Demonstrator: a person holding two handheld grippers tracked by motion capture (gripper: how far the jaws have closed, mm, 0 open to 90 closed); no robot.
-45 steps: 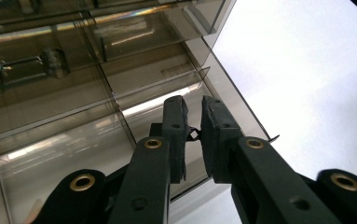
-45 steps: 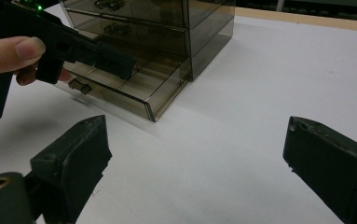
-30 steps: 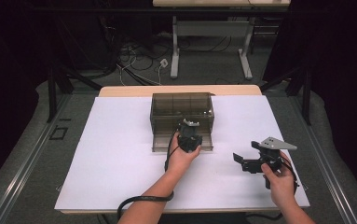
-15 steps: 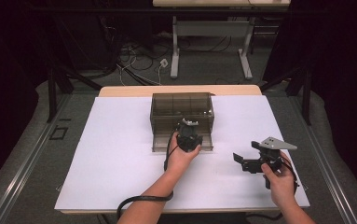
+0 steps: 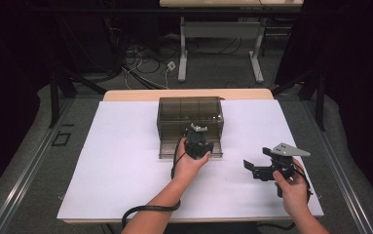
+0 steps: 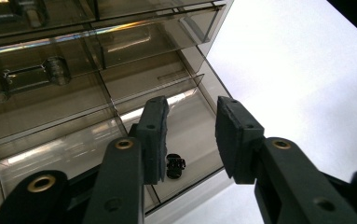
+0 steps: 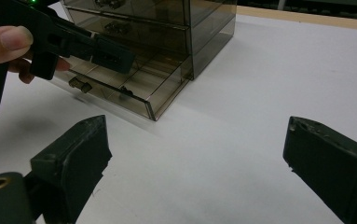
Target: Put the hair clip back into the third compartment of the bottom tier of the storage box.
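White sheet [image 5: 125, 165] — floor cables [image 5: 140, 56] beyond.

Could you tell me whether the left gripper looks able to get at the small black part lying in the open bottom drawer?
Probably yes: the left gripper hangs just above the small black part, jaws just opening with nothing between them, and the pulled-out drawer leaves it uncovered.

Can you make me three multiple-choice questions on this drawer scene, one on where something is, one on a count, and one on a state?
1. Where does the small black part lie?
A. in the open bottom drawer
B. on the white sheet
C. on top of the cabinet

2. How many grippers are over the table?
A. one
B. two
C. three

3. How do the right gripper jaws stand?
A. clamped on the drawer
B. wide apart, nothing between
C. holding a cable

Answers: 1 A, it rests on the drawer floor below the left gripper; 2 B, one per hand; 3 B, bare sheet shows between them.
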